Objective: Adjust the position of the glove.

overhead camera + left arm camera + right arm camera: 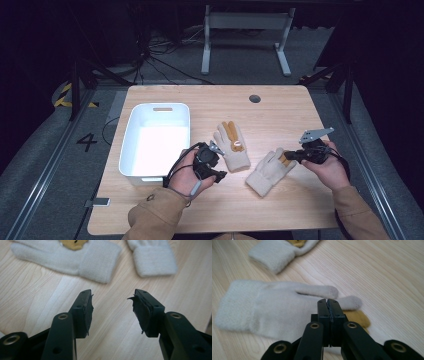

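Observation:
Two cream knitted gloves with mustard-yellow parts lie on the wooden table [210,210]. The one nearer the middle [232,145] [75,258] lies flat with its fingers pointing away from me. The other [270,172] [274,310] lies slanted to its right, and its cuff [153,260] also shows in the left gripper view. My left gripper [216,167] [112,296] is open over bare wood just short of both cuffs, with nothing between its jaws. My right gripper [287,158] [328,301] is shut, its tips over the slanted glove's fingers; no fabric shows between the jaws.
A white plastic bin [131,145] with nothing in it stands on the left part of the table, close beside my left hand. A dark round hole [255,98] sits near the table's far edge. Bare wood lies along the far side and front right.

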### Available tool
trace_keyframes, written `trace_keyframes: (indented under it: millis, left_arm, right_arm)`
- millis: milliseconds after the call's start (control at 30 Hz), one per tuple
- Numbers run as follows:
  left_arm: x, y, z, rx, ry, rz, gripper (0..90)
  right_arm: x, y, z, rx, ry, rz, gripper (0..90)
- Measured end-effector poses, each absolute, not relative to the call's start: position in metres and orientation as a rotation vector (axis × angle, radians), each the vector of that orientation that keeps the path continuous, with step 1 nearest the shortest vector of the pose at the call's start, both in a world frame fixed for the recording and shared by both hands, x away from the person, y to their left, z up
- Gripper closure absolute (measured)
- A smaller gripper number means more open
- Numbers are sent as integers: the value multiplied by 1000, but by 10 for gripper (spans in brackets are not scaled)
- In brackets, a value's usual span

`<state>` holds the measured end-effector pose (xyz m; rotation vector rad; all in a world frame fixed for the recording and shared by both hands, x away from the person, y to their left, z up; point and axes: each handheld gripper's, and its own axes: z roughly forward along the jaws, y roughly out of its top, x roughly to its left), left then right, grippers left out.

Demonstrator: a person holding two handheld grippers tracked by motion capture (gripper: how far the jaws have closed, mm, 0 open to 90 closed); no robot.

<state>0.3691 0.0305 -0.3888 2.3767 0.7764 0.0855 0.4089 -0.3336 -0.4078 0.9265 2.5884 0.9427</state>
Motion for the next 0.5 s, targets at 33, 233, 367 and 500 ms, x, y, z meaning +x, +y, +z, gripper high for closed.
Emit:
trace_keyframes:
  millis: [33, 233, 367, 500]
  left_arm:
    - [368, 31, -388, 2375, 781, 87, 503]
    - [365, 38, -385, 2367, 793, 90, 484]
    - [362, 42, -385, 2359, 806, 82, 481]
    - [360, 46, -388, 2365, 823, 83, 470]
  right_arm:
    - [409, -331, -408, 917, 2592, 950, 900]
    - [416, -312, -406, 866, 2621, 957, 900]
    - [424, -301, -411, 857, 2635, 950, 900]
    - [434, -293, -418, 852, 2659, 933, 900]
